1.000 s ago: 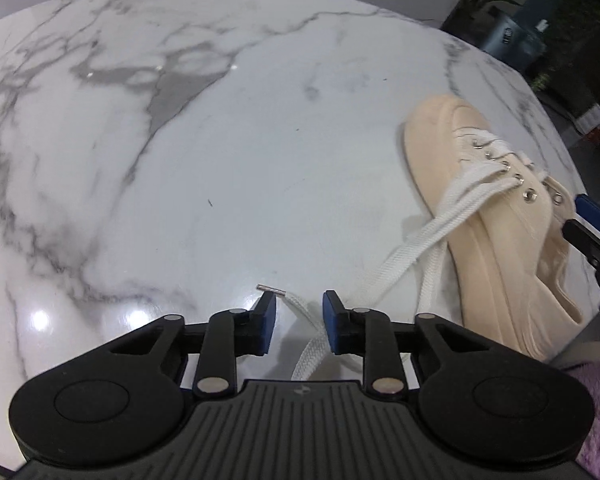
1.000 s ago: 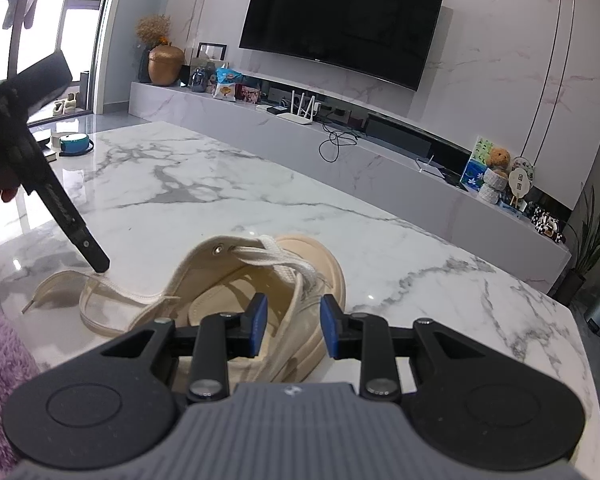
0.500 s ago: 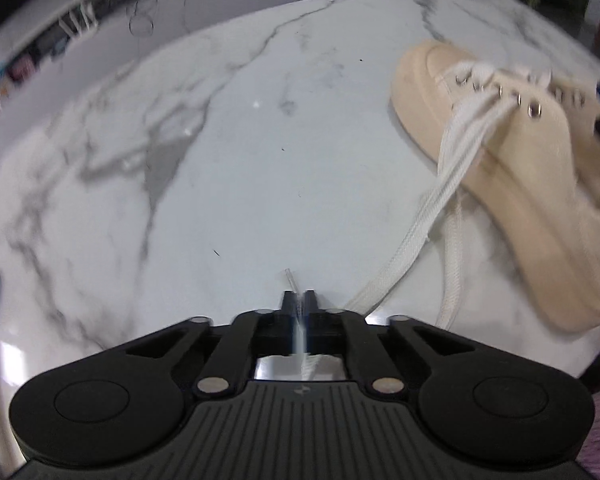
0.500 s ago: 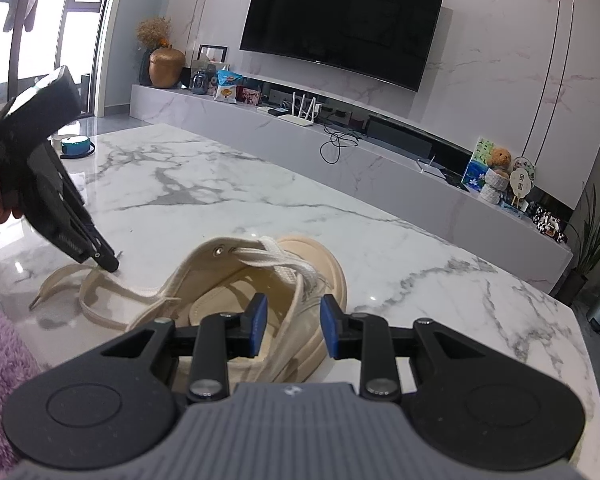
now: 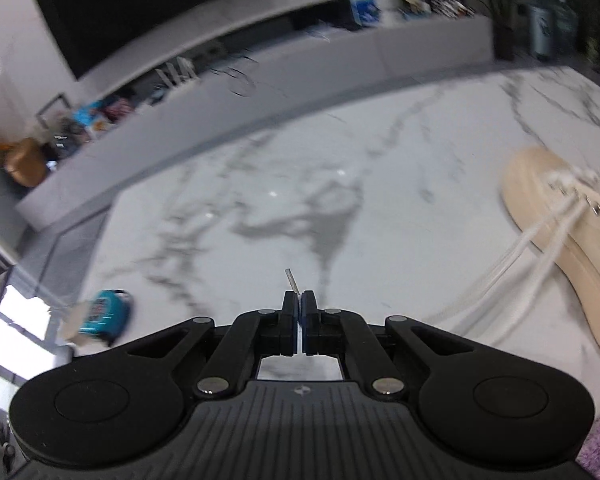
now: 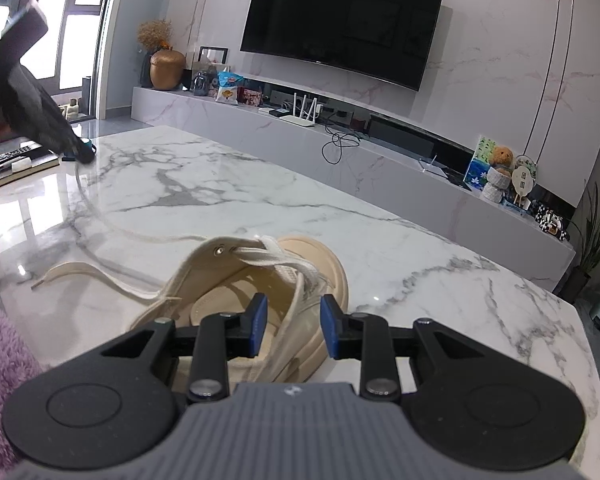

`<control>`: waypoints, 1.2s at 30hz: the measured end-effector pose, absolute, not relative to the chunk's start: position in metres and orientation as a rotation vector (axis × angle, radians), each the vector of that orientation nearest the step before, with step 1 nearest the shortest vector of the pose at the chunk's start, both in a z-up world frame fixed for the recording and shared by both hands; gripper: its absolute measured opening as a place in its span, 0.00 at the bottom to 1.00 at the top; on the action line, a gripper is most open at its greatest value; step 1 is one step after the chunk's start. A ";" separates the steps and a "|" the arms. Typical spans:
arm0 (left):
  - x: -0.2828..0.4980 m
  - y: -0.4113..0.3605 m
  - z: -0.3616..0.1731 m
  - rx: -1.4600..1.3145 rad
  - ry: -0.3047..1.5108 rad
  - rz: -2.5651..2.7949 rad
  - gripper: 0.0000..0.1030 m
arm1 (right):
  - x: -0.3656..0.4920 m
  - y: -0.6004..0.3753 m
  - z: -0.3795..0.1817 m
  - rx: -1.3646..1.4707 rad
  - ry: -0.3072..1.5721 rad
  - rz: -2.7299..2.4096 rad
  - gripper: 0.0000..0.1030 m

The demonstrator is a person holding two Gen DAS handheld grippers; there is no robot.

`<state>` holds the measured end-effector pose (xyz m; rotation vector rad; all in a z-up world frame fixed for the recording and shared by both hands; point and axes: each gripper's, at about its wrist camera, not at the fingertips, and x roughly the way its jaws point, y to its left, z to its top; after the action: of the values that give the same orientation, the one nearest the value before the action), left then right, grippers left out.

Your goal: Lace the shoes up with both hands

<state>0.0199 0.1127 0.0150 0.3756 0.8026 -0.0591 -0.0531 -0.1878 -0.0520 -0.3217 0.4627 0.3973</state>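
Lace (image 5: 496, 276) tip is clamped in our left gripper (image 5: 299, 300), lifted at 9 o'clock from shoe (image 6: 300, 280) on table (image 6: 400, 232). Right gripper (image 6: 293, 326) w/ jaws apart straddles the heel, pinching nothing. Next we must thread tip thru free eyelet (image 6: 219, 251).

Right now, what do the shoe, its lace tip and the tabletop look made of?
Shoe: beige woven fabric, likely canvas, matte; metal eyelets glint.
Lace tip: looks like clear plastic or metal; too blurred to tell.
Tabletop: white marble or marble-look slab with grey veins, glossy, showing reflections.
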 end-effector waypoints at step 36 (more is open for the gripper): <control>-0.008 -0.083 0.007 0.870 0.579 -0.906 0.00 | -0.045 -0.207 -0.054 -0.158 0.518 0.406 0.07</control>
<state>-0.0075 -0.0832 0.0067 0.8701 0.5786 -0.9061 -0.0449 -0.2074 -0.0538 -0.1582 0.5180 0.4064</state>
